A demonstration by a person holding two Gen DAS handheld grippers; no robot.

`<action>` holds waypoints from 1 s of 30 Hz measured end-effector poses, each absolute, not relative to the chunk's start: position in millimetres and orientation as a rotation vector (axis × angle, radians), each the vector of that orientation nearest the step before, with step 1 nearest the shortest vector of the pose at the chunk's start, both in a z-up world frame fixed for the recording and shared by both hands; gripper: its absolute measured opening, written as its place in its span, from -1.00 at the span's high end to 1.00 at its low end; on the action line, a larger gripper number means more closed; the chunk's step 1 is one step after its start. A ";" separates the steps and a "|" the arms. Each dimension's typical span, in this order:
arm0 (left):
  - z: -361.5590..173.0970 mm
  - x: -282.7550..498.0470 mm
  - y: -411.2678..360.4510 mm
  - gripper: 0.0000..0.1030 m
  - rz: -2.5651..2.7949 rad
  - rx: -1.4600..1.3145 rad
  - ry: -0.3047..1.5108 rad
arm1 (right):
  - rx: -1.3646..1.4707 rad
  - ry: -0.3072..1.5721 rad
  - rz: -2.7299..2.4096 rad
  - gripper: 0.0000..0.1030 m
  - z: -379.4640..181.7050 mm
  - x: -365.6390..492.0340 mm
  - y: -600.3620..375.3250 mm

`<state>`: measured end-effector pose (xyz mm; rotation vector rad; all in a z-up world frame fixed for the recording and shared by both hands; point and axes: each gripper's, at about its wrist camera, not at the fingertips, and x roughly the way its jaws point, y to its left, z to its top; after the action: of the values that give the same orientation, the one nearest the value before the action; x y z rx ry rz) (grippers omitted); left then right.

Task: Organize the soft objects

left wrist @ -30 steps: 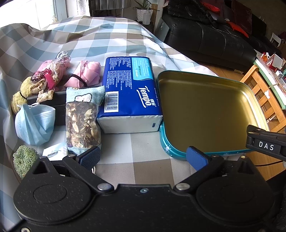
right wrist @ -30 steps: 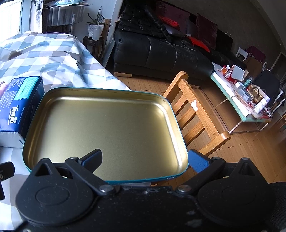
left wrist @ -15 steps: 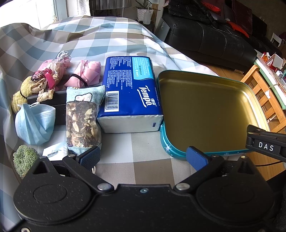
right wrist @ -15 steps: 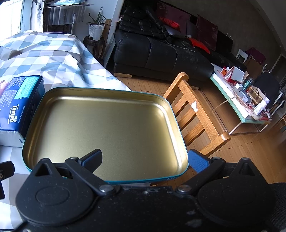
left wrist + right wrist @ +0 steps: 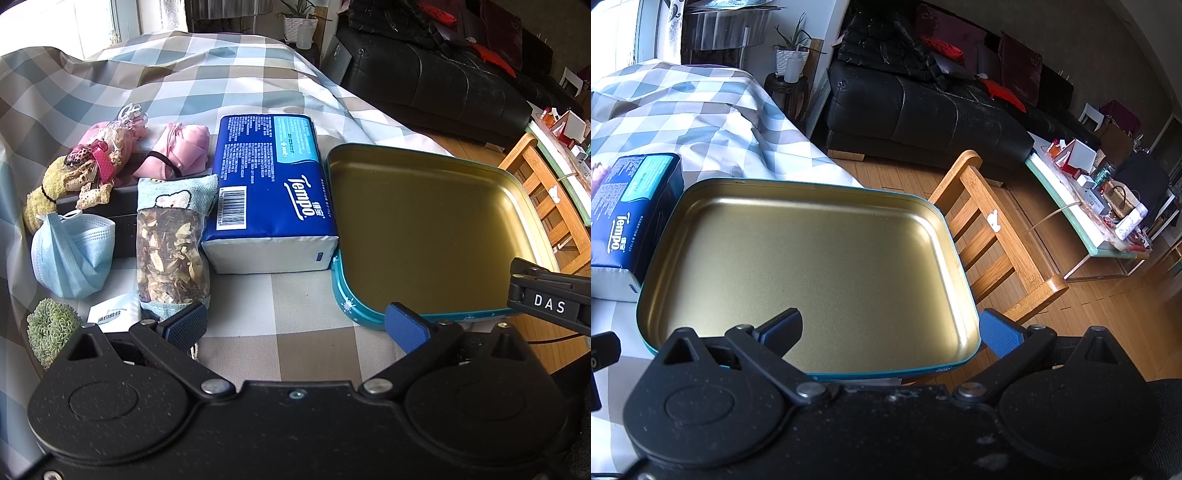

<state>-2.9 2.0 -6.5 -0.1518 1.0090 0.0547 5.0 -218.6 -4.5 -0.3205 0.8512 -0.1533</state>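
Hovering spread and empty, the left tongs (image 5: 295, 325) and right tongs (image 5: 890, 332) face the bench (image 5: 295, 295); the tissue pack (image 5: 271, 184) touches the tray (image 5: 343, 295) left side.

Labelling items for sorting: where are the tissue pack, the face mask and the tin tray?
tissue pack (image 5: 271, 184): left wrist view, blue top face.
face mask (image 5: 72, 254): left wrist view, pleated front.
tin tray (image 5: 798, 254): right wrist view, bare gold floor.

tin tray (image 5: 424, 229) bare inside, tissue pack (image 5: 271, 184) hard against its left rim
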 end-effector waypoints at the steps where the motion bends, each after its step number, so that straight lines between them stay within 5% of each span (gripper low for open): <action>1: -6.4 -2.8 2.1 -0.92 0.055 -0.152 1.009 | -0.321 0.851 -0.153 -0.99 -4.5 5.0 -218.7; 30: 23.9 -11.7 23.3 -0.92 0.122 -0.154 0.885 | -0.341 0.825 -0.121 -0.99 -0.5 -0.6 -211.5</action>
<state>-11.7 23.3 23.9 -0.1542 0.8851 0.1220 -0.6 -211.5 -0.5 -0.3407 0.8245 -0.1215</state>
